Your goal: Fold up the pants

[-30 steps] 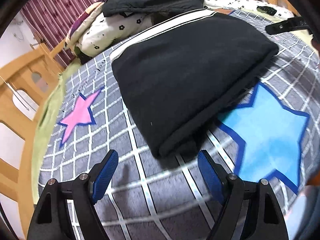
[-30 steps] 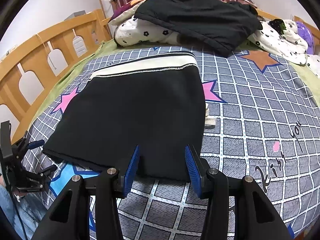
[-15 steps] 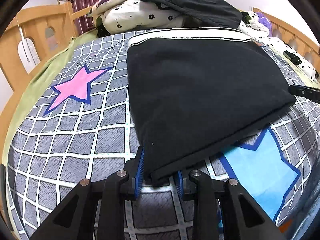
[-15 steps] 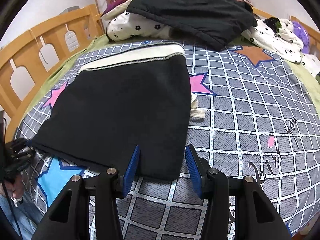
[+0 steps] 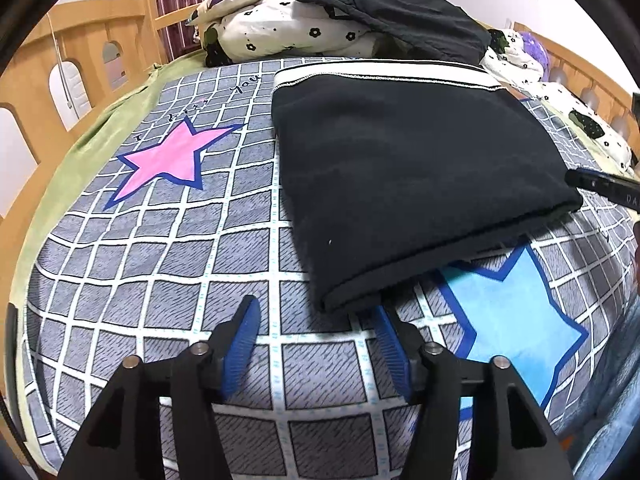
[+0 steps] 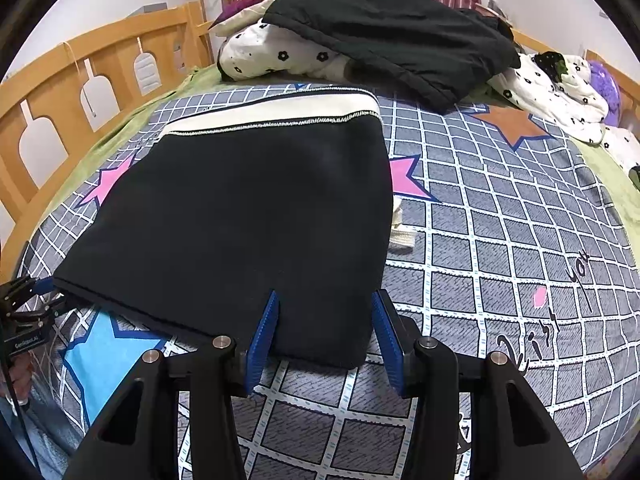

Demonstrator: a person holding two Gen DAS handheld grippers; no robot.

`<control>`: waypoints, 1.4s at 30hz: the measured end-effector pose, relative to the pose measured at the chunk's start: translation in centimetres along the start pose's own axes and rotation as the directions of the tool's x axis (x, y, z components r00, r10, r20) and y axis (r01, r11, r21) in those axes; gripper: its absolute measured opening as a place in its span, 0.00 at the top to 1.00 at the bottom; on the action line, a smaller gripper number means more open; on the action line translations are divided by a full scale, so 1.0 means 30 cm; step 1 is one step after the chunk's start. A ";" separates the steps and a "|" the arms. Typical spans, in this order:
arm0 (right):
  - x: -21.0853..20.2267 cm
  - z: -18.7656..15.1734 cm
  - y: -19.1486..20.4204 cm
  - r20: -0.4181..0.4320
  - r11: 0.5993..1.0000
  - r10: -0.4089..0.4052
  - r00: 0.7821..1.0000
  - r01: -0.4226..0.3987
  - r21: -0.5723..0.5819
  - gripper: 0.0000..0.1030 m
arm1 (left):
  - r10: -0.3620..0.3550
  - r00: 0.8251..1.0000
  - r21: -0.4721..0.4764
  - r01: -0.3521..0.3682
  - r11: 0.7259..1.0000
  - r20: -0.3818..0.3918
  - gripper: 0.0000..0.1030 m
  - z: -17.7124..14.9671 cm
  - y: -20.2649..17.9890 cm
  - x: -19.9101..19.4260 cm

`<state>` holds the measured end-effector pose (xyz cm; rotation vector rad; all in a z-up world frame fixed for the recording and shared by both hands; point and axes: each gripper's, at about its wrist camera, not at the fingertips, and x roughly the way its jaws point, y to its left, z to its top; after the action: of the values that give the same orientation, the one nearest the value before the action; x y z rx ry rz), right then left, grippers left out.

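Covering nearly the whole scene, the grid-patterned bedspread (image 6: 500,208) with its printed stars gives a wide flat surface. On it, towards the left rail side, lie the black pants (image 6: 248,216), folded into a neat rectangle with the white waistband (image 6: 272,114) at the far end and the thick fold edge nearest the cameras. By the look of it most of the folding is done; what may be left is one more fold bringing the near edge up to the waistband, or merely some tidying.

Beyond the waistband sits a pile of bedding (image 6: 288,54) with a dark jacket (image 6: 392,28) on top, which limits room at the far end. A wooden bed rail (image 6: 80,80) borders the left side. Open bedspread to the right offers the clearest room for moving.

A small white cloth piece (image 6: 402,232), perhaps a drawstring, shows just beside the pants' right edge.

The right gripper (image 6: 326,330) has its jaws apart, straddling the near right corner without clamping. The left gripper (image 5: 316,344) is likewise spread wide, just short of the near left corner and holding nothing.
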<state>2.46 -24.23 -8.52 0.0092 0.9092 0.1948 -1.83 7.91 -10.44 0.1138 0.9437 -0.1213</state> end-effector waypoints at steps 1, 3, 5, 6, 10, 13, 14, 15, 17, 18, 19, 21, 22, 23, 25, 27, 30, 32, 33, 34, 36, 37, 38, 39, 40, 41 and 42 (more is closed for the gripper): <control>-0.001 0.000 0.002 0.002 1.000 -0.002 1.000 0.002 0.000 0.54 | 0.001 1.000 0.003 -0.001 1.000 0.000 0.43 -0.002 0.000 -0.008; -0.002 0.001 0.004 0.005 1.000 -0.011 1.000 0.012 -0.004 0.53 | -0.009 1.000 0.007 0.009 1.000 0.010 0.43 -0.005 0.009 -0.032; 0.000 0.001 0.000 0.005 1.000 -0.024 1.000 0.024 -0.004 0.53 | -0.027 0.999 -0.019 0.028 0.999 0.045 0.40 -0.005 0.033 -0.073; 0.000 0.001 -0.003 0.005 0.999 -0.032 0.999 0.032 -0.002 0.53 | -0.042 0.997 -0.046 0.046 0.998 0.070 0.37 -0.002 0.055 -0.096; -0.016 0.012 -0.014 0.037 0.999 -0.042 0.998 0.041 0.017 0.53 | -0.112 0.983 -0.128 0.131 0.983 0.144 0.31 0.031 0.108 -0.131; -0.027 0.045 -0.009 0.079 0.999 -0.039 0.996 0.039 0.002 0.53 | -0.125 0.980 -0.159 0.150 0.976 0.155 0.31 0.084 0.100 -0.092; -0.025 0.055 0.001 0.090 0.999 -0.048 0.995 0.049 -0.005 0.53 | -0.133 0.981 -0.163 0.156 0.974 0.144 0.31 0.106 0.085 -0.064; -0.016 0.064 0.004 0.094 0.998 -0.058 0.994 0.058 -0.007 0.53 | -0.136 0.982 -0.166 0.157 0.973 0.134 0.31 0.111 0.072 -0.048; 0.027 0.060 0.002 0.049 0.999 -0.054 0.997 0.055 0.000 0.53 | -0.118 0.991 -0.158 0.126 0.979 0.060 0.31 0.122 0.037 0.025; 0.051 0.055 -0.001 0.022 0.998 -0.055 0.998 0.055 -0.001 0.53 | -0.094 0.996 -0.146 0.094 0.985 0.007 0.31 0.119 0.017 0.062; 0.084 0.044 -0.003 -0.016 0.998 -0.069 0.997 0.069 -0.003 0.53 | -0.087 0.996 -0.136 0.081 0.987 -0.038 0.29 0.112 0.001 0.106; 0.103 0.030 -0.009 -0.023 0.998 -0.064 0.998 0.064 0.007 0.52 | -0.098 0.995 -0.151 0.092 0.984 -0.031 0.29 0.113 -0.002 0.107; 0.097 0.033 -0.010 -0.019 0.998 -0.058 0.998 0.058 0.003 0.52 | -0.104 0.995 -0.147 0.102 0.984 -0.009 0.30 0.124 -0.004 0.083; 0.088 0.036 -0.011 -0.016 0.999 -0.052 0.998 0.052 -0.008 0.52 | -0.105 0.994 -0.136 0.107 0.985 0.021 0.30 0.132 -0.005 0.062; 0.050 0.042 -0.021 0.019 0.999 -0.048 0.999 0.048 -0.016 0.52 | -0.075 0.993 -0.109 0.085 0.990 0.095 0.31 0.147 -0.013 0.018; 0.016 0.051 -0.030 0.075 0.999 -0.040 0.996 0.040 -0.005 0.52 | -0.076 0.990 -0.090 0.087 0.992 0.118 0.31 0.165 -0.029 0.015; 0.023 0.065 -0.033 0.094 1.000 -0.018 0.995 0.018 -0.004 0.52 | -0.098 0.994 -0.096 0.102 0.990 0.043 0.31 0.165 -0.058 0.089; 0.072 0.060 -0.021 0.039 0.999 -0.039 0.998 0.040 -0.022 0.52 | -0.058 0.998 -0.068 0.060 0.996 0.021 0.27 0.153 -0.092 0.113; 0.102 0.054 -0.013 0.005 0.998 -0.056 0.998 0.056 -0.032 0.52 | -0.041 0.999 -0.048 0.043 0.998 0.029 0.25 0.148 -0.107 0.106; 0.119 0.048 -0.008 -0.010 0.997 -0.066 0.998 0.066 -0.034 0.51 | -0.029 0.999 -0.039 0.030 0.999 0.031 0.25 0.148 -0.118 0.102; 0.108 0.054 -0.008 0.002 0.997 -0.071 0.998 0.071 -0.030 0.51 | -0.023 0.999 -0.036 0.025 0.999 0.040 0.25 0.154 -0.122 0.086; 0.099 0.062 -0.008 0.002 0.997 -0.067 0.998 0.067 -0.033 0.50 | -0.026 0.998 -0.034 0.028 0.999 0.050 0.25 0.161 -0.121 0.079; 0.084 0.072 -0.013 0.014 0.998 -0.063 0.998 0.063 -0.029 0.50 | -0.028 0.997 -0.030 0.030 0.999 0.068 0.25 0.173 -0.120 0.068; 0.059 0.087 -0.021 0.047 0.998 -0.062 0.997 0.062 -0.010 0.50 | -0.023 0.996 -0.023 0.025 0.999 0.081 0.25 0.189 -0.119 0.062; 0.040 0.102 -0.026 0.078 0.998 -0.057 0.995 0.058 -0.001 0.50 | -0.014 0.996 -0.013 0.015 1.000 0.092 0.25 0.213 -0.120 0.060; 0.027 0.122 -0.031 0.104 0.999 -0.050 0.993 0.050 -0.002 0.50 | -0.012 0.995 0.000 0.012 1.000 0.099 0.25 0.247 -0.121 0.059; 0.015 0.159 -0.029 0.132 0.999 -0.043 0.990 0.046 -0.019 0.50 | -0.019 0.995 0.006 0.019 1.000 0.102 0.25 0.281 -0.119 0.061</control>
<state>6.61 -24.65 -6.02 -0.0190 0.7755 0.1606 5.43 3.01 -7.17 0.1022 0.8423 -0.1455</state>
